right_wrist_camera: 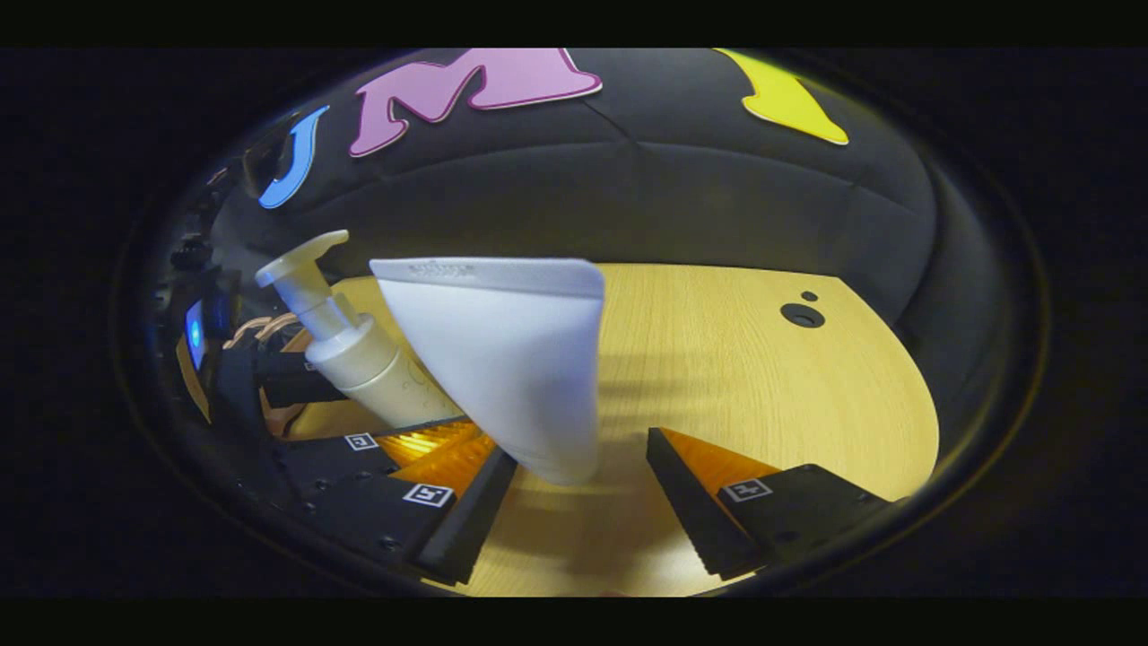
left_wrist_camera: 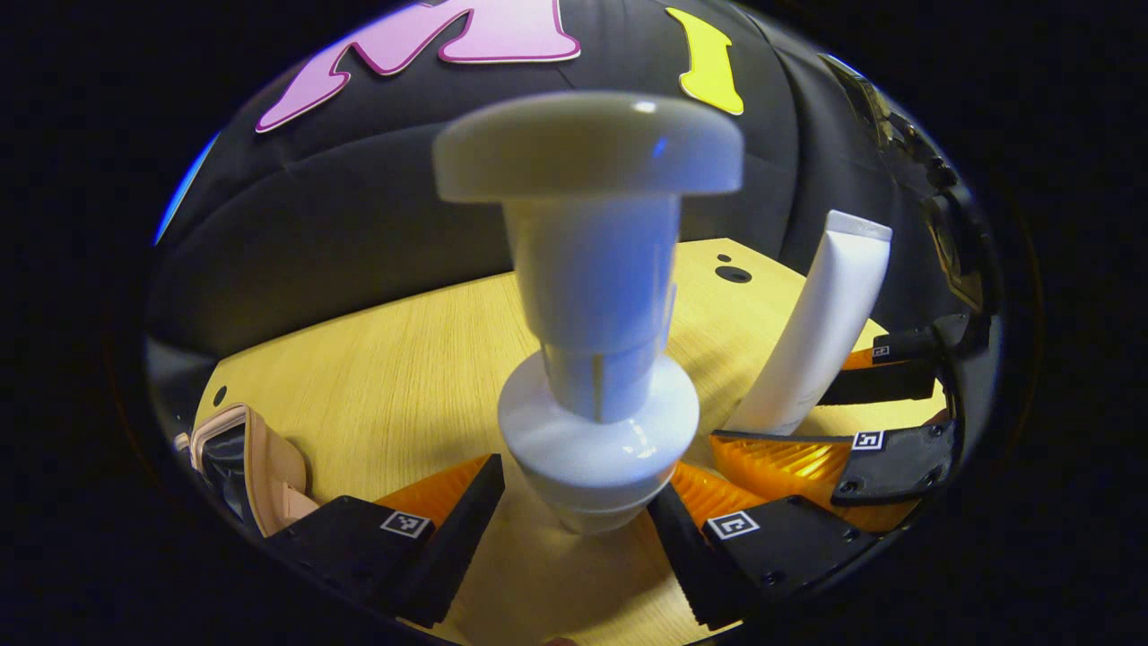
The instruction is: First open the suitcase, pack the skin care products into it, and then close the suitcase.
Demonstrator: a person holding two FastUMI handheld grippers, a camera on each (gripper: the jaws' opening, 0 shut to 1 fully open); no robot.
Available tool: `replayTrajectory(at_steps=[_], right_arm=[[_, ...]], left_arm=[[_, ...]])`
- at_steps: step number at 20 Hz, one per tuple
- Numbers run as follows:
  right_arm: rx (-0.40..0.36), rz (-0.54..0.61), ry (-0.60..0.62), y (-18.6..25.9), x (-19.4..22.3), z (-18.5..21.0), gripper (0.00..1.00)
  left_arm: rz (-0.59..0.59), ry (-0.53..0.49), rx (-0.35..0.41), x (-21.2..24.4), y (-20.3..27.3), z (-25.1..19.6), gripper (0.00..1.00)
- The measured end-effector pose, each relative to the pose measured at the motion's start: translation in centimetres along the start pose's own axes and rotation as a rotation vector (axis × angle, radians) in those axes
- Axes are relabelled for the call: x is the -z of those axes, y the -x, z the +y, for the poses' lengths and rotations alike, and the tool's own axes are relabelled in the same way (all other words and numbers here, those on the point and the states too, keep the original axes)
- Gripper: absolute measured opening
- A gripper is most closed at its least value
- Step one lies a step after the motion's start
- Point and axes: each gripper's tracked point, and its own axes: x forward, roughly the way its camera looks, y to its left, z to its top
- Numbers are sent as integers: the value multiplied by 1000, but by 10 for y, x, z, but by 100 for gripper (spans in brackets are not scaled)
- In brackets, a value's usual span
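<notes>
**Both tongs loaded, products lifted clear of the bench**

Left tongs grip the pump bottle by its body below the collar, fingers pressing either side, pump head up; probably held upright so it travels without tipping.

Right tongs: the tube sits between the fingers, crimped end up. The left finger touches it; a gap shows at the right finger, so I cannot tell if the grip is closed.

Measured from the pump bottle: tube just beside it, suitcase edge low beside it, bench beneath.
</notes>
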Motion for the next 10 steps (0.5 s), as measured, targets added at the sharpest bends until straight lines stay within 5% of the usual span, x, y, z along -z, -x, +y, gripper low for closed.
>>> replayTrajectory(at_steps=[1,2,3,4,5,10], right_arm=[[-13,-1,-8,-7,0,5,87],[-26,-2,-15,-9,-1,9,73],[-15,3,-6,-10,2,10,72],[-37,3,5,-7,2,15,55],[-46,9,5,-9,3,18,54],[-59,28,13,-5,5,20,45]], left_arm=[[1,13,18,0,-2,-3,96],[0,27,33,0,-6,-7,96],[-2,40,58,-1,-8,-15,95],[2,32,54,-3,3,-13,71],[3,27,57,-1,-10,-16,63],[9,49,43,-1,-10,-16,55]])
